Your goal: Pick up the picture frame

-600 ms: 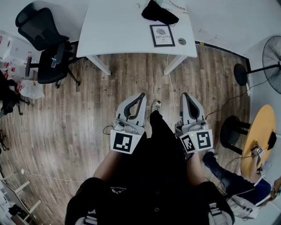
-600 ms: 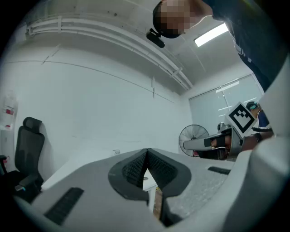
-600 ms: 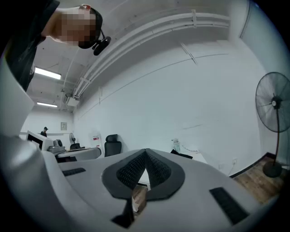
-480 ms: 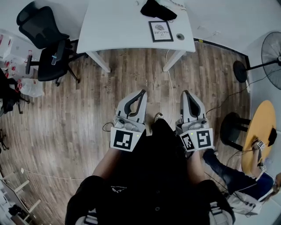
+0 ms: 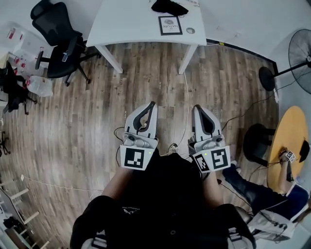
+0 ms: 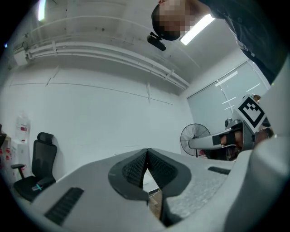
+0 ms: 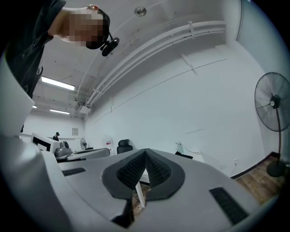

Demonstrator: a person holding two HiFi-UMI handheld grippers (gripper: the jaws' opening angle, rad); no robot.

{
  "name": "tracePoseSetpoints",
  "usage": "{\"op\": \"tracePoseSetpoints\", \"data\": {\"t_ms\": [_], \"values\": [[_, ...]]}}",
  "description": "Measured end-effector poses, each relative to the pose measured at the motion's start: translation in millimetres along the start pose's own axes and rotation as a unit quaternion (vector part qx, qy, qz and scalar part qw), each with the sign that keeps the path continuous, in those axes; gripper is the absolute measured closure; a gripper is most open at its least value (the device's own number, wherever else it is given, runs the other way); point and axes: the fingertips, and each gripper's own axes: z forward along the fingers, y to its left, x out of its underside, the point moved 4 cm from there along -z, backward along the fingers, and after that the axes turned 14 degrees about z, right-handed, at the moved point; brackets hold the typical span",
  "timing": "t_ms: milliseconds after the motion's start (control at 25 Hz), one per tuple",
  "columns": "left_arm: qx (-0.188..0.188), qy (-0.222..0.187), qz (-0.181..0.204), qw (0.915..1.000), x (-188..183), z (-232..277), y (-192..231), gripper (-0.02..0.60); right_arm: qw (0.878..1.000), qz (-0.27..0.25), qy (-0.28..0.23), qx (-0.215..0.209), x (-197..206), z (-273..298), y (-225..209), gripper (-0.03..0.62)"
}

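The picture frame [image 5: 170, 25], black-edged with a pale print, lies flat on the white table [image 5: 126, 24] at the top of the head view. My left gripper [image 5: 152, 104] and right gripper [image 5: 196, 107] are held side by side over the wooden floor, far short of the table. Both are shut with nothing between the jaws. In the left gripper view my left gripper [image 6: 147, 150] has its tips touching; in the right gripper view my right gripper [image 7: 145, 150] looks the same. The frame is hidden in both gripper views.
A black cloth [image 5: 168, 7] and a small round object [image 5: 190, 30] lie on the table by the frame. A black office chair [image 5: 58, 36] stands left, a fan [image 5: 299, 53] and a round yellow table [image 5: 289, 141] right. Cables [image 5: 186, 92] run across the floor.
The table and frame have slid toward the top of the head view and look smaller. Both grippers stay shut, side by side, drifting slightly up and left in the picture.
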Motion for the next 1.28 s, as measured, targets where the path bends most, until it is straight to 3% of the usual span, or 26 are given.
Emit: {"op": "tracePoseSetpoints", "data": {"t_ms": [120,240,400,720,1280], "values": [[-0.003,-0.006,-0.015,0.9999,-12,-22,-52,0.575,1.0,-0.024,0.003,-0.002,-1,-55,-6,0.595],[0.001,-0.008,-0.003,1.0,-26,-51,-96,0.575,0.999,-0.042,0.011,-0.008,4,-98,-2,0.595],[0.001,-0.01,-0.002,0.9999,-42,-84,-120,0.575,0.999,-0.034,0.007,-0.023,7,-135,16,0.595],[-0.013,-0.028,0.016,0.9994,-55,-111,-95,0.575,0.999,-0.031,-0.011,-0.012,2,-139,45,0.595],[-0.021,-0.047,0.002,0.9987,-34,-125,-20,0.575,0.999,-0.048,-0.011,0.01,27,-85,91,0.595]]}}
